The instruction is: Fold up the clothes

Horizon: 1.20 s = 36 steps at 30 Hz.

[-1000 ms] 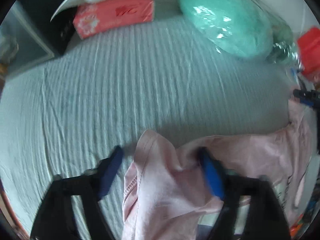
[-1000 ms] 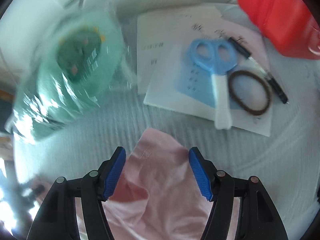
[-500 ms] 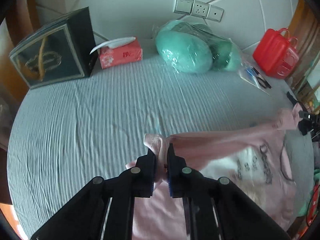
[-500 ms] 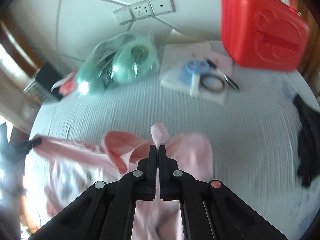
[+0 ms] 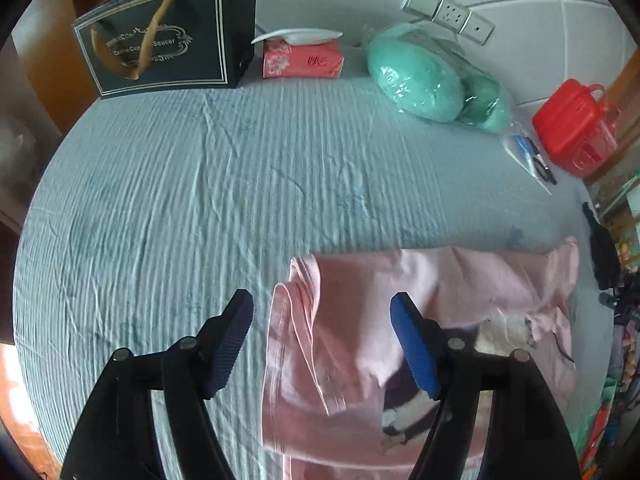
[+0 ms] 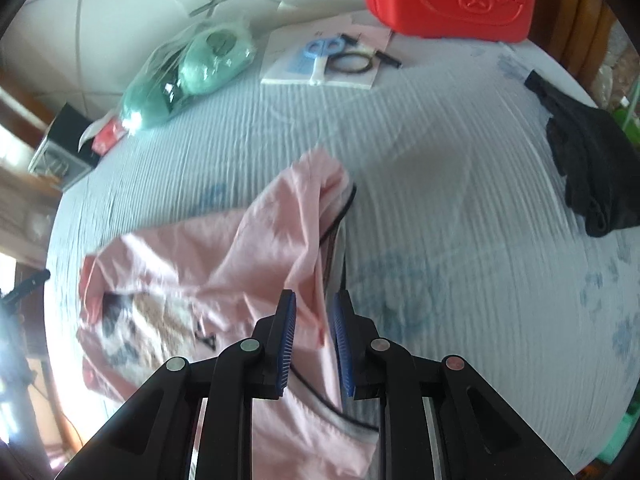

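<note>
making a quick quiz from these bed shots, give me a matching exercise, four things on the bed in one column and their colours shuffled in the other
Things:
1. shirt
2. carry case
3. gift bag
4. plastic-wrapped bundle

Colours:
A. mint green
B. pink
C. dark navy
D. red

Pairs: 1-B, 2-D, 3-C, 4-A
</note>
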Available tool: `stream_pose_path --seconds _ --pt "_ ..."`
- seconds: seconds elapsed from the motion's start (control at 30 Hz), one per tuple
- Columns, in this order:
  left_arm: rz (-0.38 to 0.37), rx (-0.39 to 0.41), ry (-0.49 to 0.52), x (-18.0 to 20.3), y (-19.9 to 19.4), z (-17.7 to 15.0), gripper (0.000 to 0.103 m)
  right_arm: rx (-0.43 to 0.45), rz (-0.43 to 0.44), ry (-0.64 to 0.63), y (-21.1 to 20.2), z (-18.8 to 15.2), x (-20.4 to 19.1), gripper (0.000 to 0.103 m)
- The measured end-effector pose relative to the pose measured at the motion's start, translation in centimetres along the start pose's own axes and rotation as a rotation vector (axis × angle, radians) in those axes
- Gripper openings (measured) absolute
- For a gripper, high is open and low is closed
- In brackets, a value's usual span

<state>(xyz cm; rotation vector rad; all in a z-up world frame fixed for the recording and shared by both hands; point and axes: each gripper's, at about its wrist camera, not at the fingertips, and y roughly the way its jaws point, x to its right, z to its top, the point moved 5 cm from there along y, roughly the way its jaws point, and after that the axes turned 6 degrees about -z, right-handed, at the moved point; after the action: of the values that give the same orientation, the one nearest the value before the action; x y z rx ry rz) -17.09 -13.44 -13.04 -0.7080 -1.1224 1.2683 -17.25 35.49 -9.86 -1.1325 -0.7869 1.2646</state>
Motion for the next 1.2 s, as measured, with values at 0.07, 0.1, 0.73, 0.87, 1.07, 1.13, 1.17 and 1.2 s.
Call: stream_pose_path --seconds 0.07,0.1,0.73,0.87,1.07,1.13,1.17,1.2 --pt "0.015 -0.038 0.0 -0.1 2.0 0.2 0.071 0.01 -0.005 0.018 0.1 1.2 -0.1 0.02" --pt "0.023 -0.056 0.001 -0.1 2.9 0.0 0.071 0.012 -0.007 0.027 0.4 1.9 -0.2 0.02" --pt "0.181 0.025 -0.029 -2.5 7.9 5.4 0.004 0.063 -0.165 0.049 8.3 12.3 0.4 0.024" --pt "0.091 0.007 -0.068 -2.4 7.0 5.5 0.015 0.05 -0.098 0.126 8.6 11.7 1.5 0.03" --pt "0.099 0.02 0.019 -1.5 1.9 2.6 0.088 0.088 -0.002 0.039 3.7 5.7 0.4 0.034" --pt "0.091 0.001 0.033 -1.4 0.7 1.1 0.088 0.064 0.014 0.02 3.0 3.0 0.1 0.034" --pt "0.081 -0.007 0.038 -1.2 0.2 -0.3 0.088 0.047 0.021 0.011 2.7 1.2 0.0 0.034" --pt "0.087 -0.002 0.047 -1.0 -0.3 -1.4 0.088 0.035 0.025 0.005 2.7 0.1 0.0 0.035"
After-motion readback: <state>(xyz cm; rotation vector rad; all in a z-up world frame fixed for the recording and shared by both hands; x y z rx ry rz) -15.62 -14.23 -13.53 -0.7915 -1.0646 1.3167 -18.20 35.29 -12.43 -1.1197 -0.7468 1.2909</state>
